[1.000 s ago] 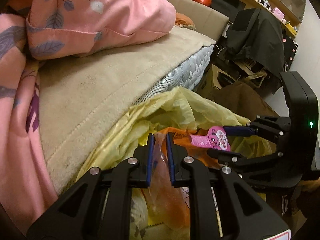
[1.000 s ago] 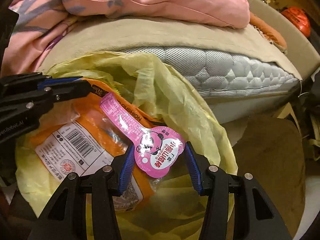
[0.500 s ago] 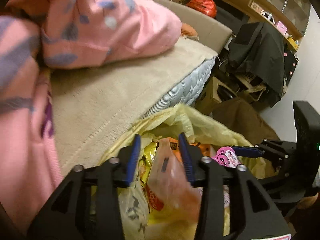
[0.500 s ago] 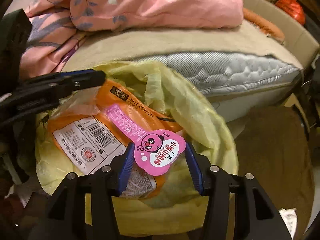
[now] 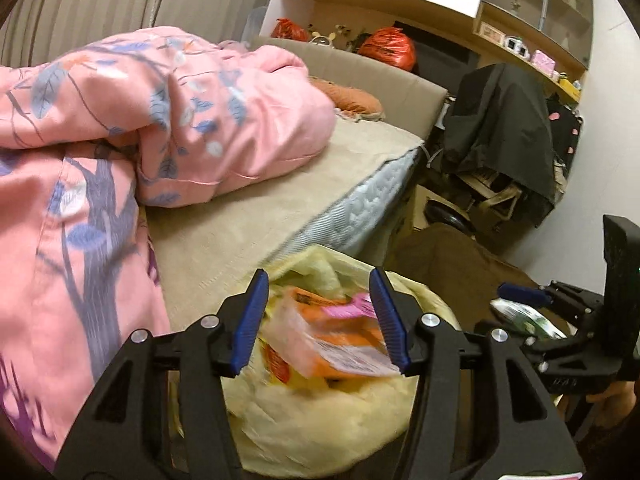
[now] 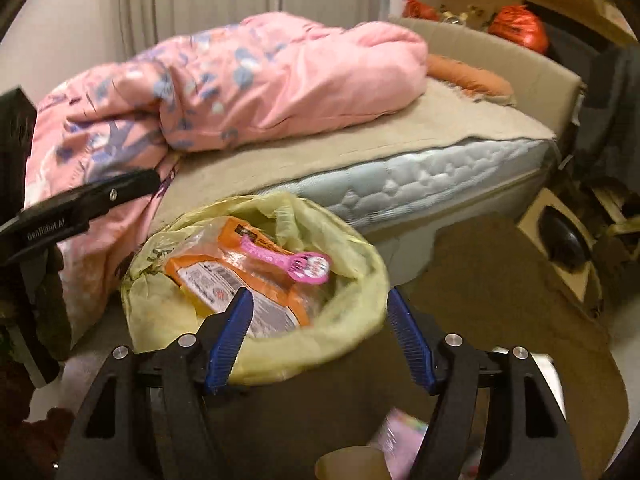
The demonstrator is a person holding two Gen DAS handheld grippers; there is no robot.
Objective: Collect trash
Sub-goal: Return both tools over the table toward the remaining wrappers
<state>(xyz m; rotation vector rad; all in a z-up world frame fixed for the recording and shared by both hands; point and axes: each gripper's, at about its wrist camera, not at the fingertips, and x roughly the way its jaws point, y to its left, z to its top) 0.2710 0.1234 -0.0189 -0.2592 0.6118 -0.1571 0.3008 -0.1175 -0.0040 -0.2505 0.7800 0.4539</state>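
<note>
Round bin lined with a yellow plastic bag [image 6: 352, 320], beside the bed [image 6: 420, 184]. Inside lie an orange plastic snack packet [image 6: 240, 284] and, on top, a pink spoon-shaped wrapper [image 6: 298, 262]. Left tongs [image 5: 322, 320] and right tongs [image 6: 318, 338], jaws just opened, stand wide above the bin, gripping nothing.
</note>
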